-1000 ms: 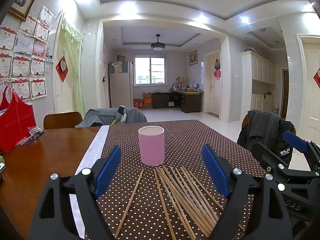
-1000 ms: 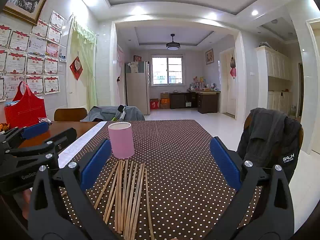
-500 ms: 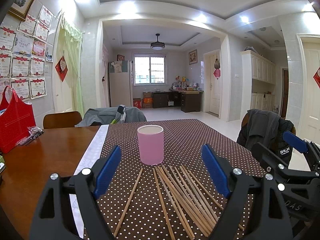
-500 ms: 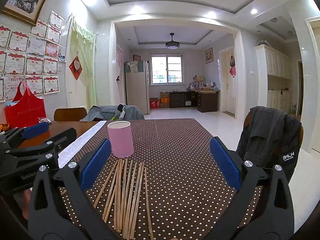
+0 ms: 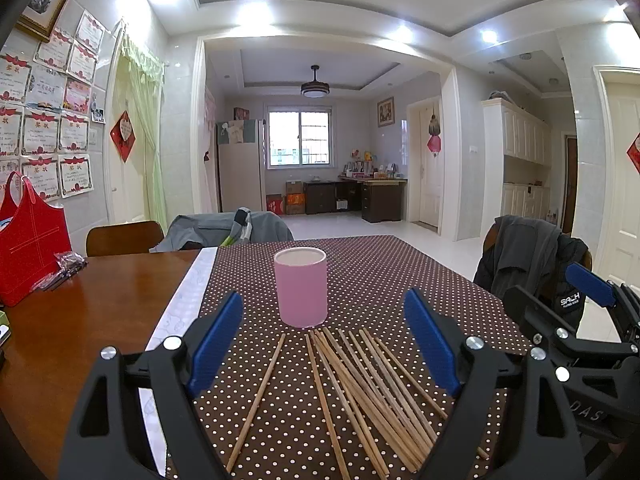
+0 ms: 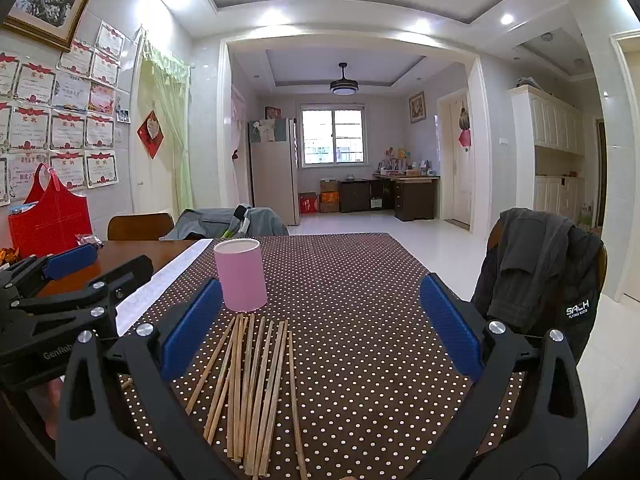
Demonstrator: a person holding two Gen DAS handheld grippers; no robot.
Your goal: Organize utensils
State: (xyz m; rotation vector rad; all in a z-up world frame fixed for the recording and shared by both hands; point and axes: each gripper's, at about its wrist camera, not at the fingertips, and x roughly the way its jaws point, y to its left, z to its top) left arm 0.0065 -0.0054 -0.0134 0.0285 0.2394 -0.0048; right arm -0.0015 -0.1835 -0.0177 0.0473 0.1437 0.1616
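Polka-dot cloth covers the table; loose chopsticks fan out just before the upright pink cup. Left gripper and right gripper hover wide apart, empty. Best to pinch 1 stick mid-length, keeping clear of neighbours.

Cup behind chopsticks on the tabletop

The cup stands at frame centre on the cloth; the chopsticks lie before it, lower centre; the bag stands far left.
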